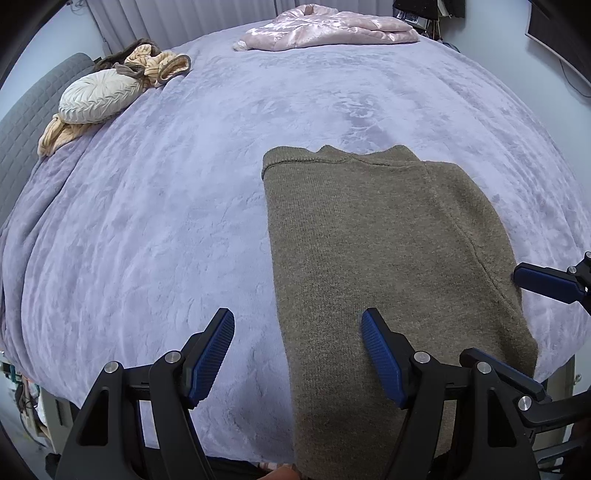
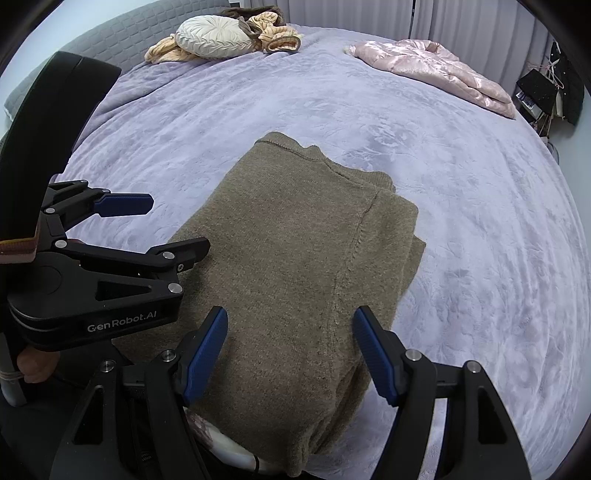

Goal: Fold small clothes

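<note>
An olive-brown knitted sweater (image 1: 369,240) lies folded into a long rectangle on the lilac bed cover (image 1: 166,221), its neckline at the far end. My left gripper (image 1: 298,317) is open over the sweater's near left edge, one finger above the cover and the other above the knit. In the right wrist view the sweater (image 2: 295,240) runs away from my right gripper (image 2: 291,314), which is open above its near end. The left gripper (image 2: 179,221) shows there at the sweater's left side, also open. Neither gripper holds anything.
A round cream cushion (image 1: 98,98) and a tan striped garment (image 1: 159,62) lie at the far left by the grey headboard (image 1: 22,122). A pink satin quilt (image 1: 325,29) sits at the far end. Curtains hang behind. The bed's edge is just below the grippers.
</note>
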`<state>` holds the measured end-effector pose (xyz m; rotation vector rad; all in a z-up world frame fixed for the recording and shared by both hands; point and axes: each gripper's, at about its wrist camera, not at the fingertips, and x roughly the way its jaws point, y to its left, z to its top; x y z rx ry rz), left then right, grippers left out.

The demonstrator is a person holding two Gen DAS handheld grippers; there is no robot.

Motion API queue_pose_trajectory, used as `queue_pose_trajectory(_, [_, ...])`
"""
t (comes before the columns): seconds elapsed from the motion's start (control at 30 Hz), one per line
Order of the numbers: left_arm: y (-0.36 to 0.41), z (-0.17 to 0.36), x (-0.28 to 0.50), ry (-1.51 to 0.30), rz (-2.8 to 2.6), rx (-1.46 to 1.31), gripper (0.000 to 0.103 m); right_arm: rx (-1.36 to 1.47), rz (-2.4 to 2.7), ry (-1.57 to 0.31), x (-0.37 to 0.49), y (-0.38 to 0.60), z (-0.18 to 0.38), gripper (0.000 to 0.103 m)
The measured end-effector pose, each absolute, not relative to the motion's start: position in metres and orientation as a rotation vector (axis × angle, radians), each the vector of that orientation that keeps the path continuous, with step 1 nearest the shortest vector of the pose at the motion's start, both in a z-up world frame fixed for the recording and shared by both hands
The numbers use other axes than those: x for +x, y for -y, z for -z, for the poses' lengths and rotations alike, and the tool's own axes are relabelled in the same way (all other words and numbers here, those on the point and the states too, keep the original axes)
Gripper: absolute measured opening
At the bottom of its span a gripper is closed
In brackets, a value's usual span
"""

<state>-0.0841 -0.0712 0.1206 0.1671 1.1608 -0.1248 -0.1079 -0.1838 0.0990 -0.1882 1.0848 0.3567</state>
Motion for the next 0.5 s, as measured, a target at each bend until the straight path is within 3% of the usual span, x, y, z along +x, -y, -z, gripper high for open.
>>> queue_pose_trajectory(0.5, [0.0749,-0.1217,-0.0857,-1.165,0.125,0.171,0.072,-0.183,-0.358,-1.081,-0.1072,0.1847,-0.0990,0.074])
